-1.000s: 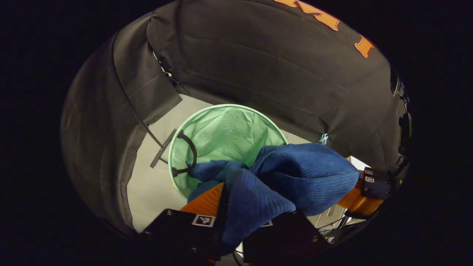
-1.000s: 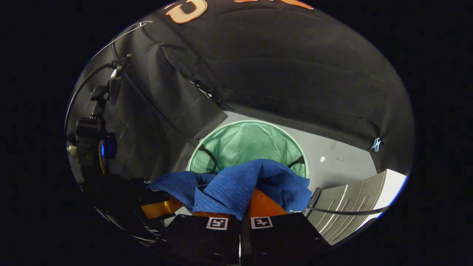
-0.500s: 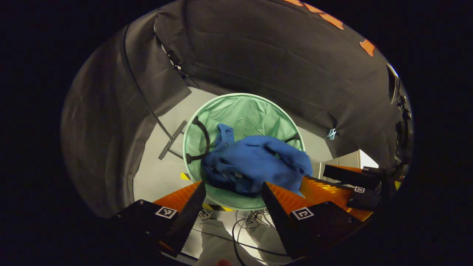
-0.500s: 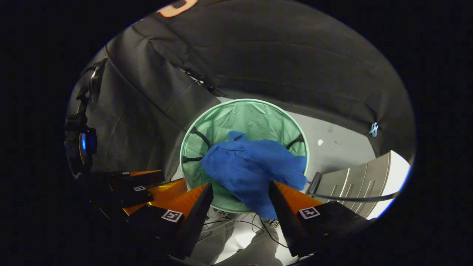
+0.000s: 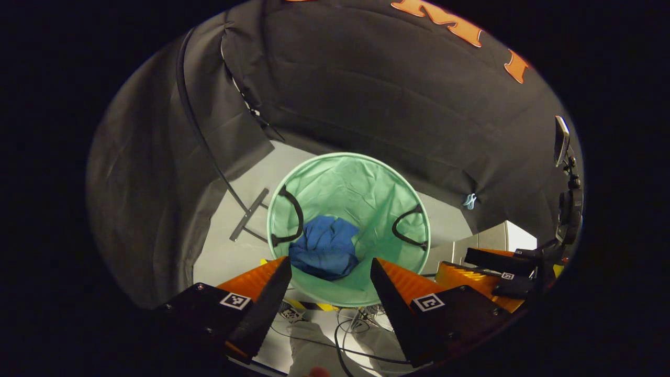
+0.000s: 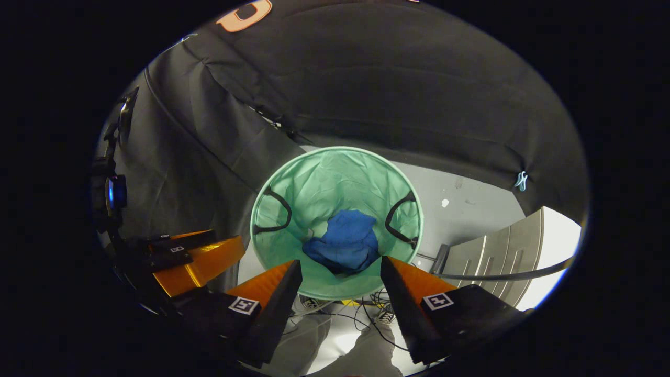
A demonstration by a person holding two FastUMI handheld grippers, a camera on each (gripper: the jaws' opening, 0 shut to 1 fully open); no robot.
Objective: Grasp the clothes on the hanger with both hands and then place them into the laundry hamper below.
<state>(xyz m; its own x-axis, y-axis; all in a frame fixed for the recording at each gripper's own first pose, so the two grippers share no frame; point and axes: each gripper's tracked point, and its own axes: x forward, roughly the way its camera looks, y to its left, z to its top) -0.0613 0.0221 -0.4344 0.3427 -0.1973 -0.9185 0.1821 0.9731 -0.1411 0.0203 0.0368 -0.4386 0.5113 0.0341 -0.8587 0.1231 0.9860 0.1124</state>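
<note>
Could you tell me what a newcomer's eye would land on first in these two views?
The mint-green laundry hamper on the grey floor draws the eye, with the crumpled blue clothes lying at its bottom. Above it, the left gripper and the right gripper both hang open, their orange fingers spread wide and holding nothing.

The left tool (image 5: 331,275) pointed down with its two orange fingers (image 5: 260,272) spread wide apart, holding nothing. The right tool (image 6: 340,275) pointed down too, wide apart and holding nothing. The two tools were side by side.
</note>
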